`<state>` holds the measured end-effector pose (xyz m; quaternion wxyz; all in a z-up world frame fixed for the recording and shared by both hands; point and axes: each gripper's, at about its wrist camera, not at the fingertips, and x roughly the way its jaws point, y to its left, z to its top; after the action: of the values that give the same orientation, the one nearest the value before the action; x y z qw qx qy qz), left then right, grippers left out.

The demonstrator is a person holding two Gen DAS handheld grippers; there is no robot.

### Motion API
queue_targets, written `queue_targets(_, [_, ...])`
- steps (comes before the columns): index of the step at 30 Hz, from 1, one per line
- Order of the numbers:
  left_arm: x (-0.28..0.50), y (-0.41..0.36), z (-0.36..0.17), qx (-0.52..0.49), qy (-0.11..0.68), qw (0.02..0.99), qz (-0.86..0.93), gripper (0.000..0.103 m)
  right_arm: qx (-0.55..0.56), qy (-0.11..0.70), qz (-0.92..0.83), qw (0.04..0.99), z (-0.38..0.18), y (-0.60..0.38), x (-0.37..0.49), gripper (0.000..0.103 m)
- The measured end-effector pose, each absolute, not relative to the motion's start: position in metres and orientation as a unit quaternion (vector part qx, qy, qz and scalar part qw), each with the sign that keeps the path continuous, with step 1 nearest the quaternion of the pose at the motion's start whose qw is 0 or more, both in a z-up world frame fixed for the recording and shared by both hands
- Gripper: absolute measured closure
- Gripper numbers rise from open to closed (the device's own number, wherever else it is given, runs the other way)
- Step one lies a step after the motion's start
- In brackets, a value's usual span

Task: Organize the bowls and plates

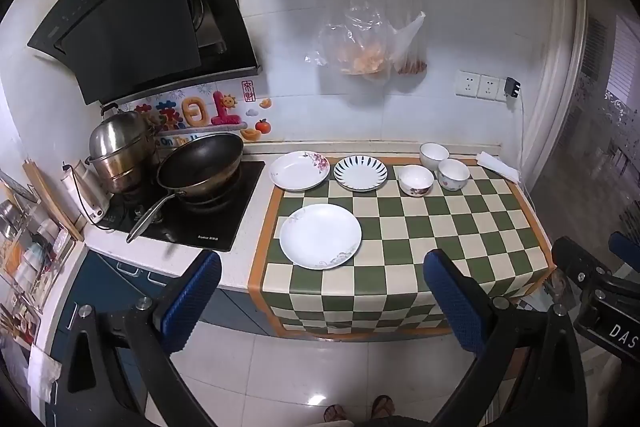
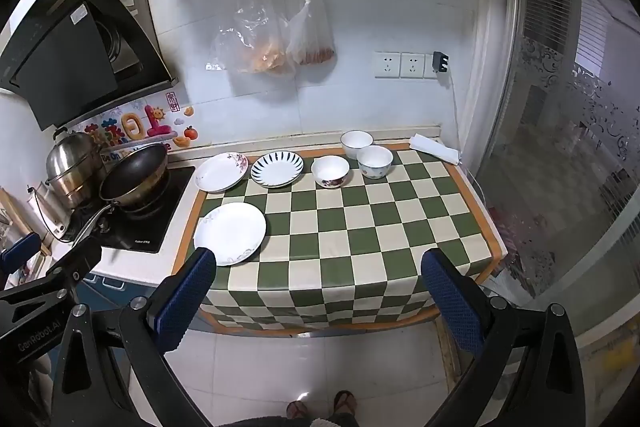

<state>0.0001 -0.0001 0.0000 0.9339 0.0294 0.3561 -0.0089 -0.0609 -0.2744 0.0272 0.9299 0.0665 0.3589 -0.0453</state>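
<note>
Left gripper (image 1: 322, 293) at the bottom of the left view, blue pads (image 1: 192, 297) wide apart, nothing between them, held above the floor (image 1: 312, 367) in front of the counter edge. Right gripper (image 2: 318, 293) at the bottom of the right view, likewise spread wide and empty, also short of the counter. Between the pads, further up in both views, a checked cloth (image 1: 440, 223) in green and cream. On the cloth, left of centre and nearest, a white plate (image 1: 320, 235), alone. Behind it, in a row near the wall: a flower plate (image 1: 299, 171), half off the cloth's left edge; just to its right a striped plate (image 1: 360, 173), close beside it but whether touching cannot be told; then a flower bowl (image 1: 416, 179). To the upper right of that, two more bowls close together, a front bowl (image 1: 453, 174) and a back bowl (image 1: 434, 155). Further right, at the cloth's far corner, a folded white towel (image 1: 498, 166). In the left part of the frame, a black stove (image 1: 224, 223) with a wok (image 1: 202, 167) and a steel pot (image 1: 120, 151). In the upper middle, on the wall, two plastic bags (image 1: 368, 43) hanging from a rail.
</note>
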Motion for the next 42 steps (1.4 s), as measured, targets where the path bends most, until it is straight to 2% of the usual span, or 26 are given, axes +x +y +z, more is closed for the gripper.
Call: queue_targets(42, [-0.001,0.0,0.001,0.027,0.352,0.936,-0.009,0.0,0.067,0.353,-0.037,0.933,0.04,-0.273,-0.057,0.0])
